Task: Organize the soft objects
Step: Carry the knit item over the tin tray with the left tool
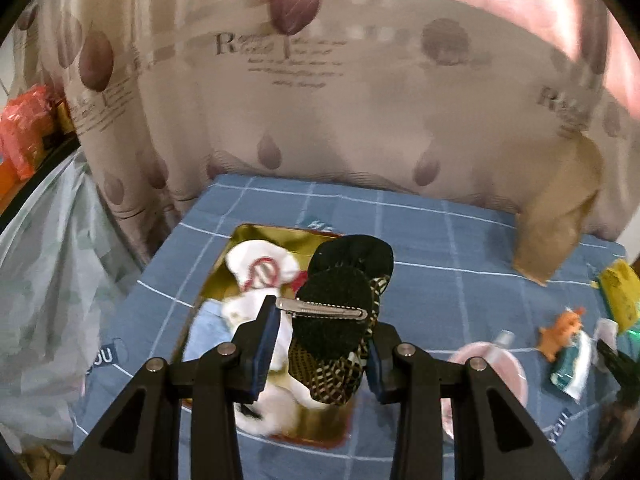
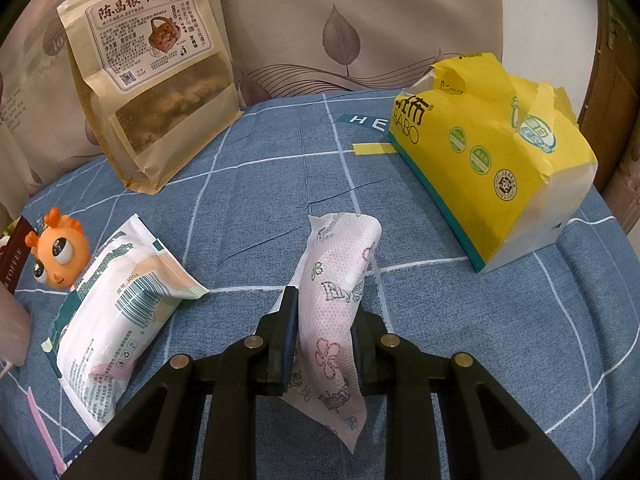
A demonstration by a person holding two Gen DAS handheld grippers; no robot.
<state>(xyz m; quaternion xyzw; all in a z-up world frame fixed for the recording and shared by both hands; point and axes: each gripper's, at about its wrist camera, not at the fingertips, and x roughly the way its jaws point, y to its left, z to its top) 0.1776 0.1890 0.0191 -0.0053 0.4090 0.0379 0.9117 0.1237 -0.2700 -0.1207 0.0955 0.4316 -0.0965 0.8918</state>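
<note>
In the left wrist view my left gripper (image 1: 320, 344) is shut on a black and gold patterned fabric bow with a silver hair clip (image 1: 334, 312), holding it over a gold tin tray (image 1: 248, 240). The tray holds white cloth items (image 1: 262, 270) and a light blue cloth (image 1: 206, 330). In the right wrist view my right gripper (image 2: 324, 332) is shut on a small white packet with pink flower print (image 2: 340, 288), held just above the blue checked cloth (image 2: 256, 184).
A white and green wipes pack (image 2: 120, 300), an orange toy (image 2: 60, 250), a brown snack bag (image 2: 154, 76) and a yellow tissue pack (image 2: 492, 160) lie on the cloth. A patterned curtain (image 1: 320, 100) hangs behind. A plastic bag (image 1: 48, 280) sits left of the table.
</note>
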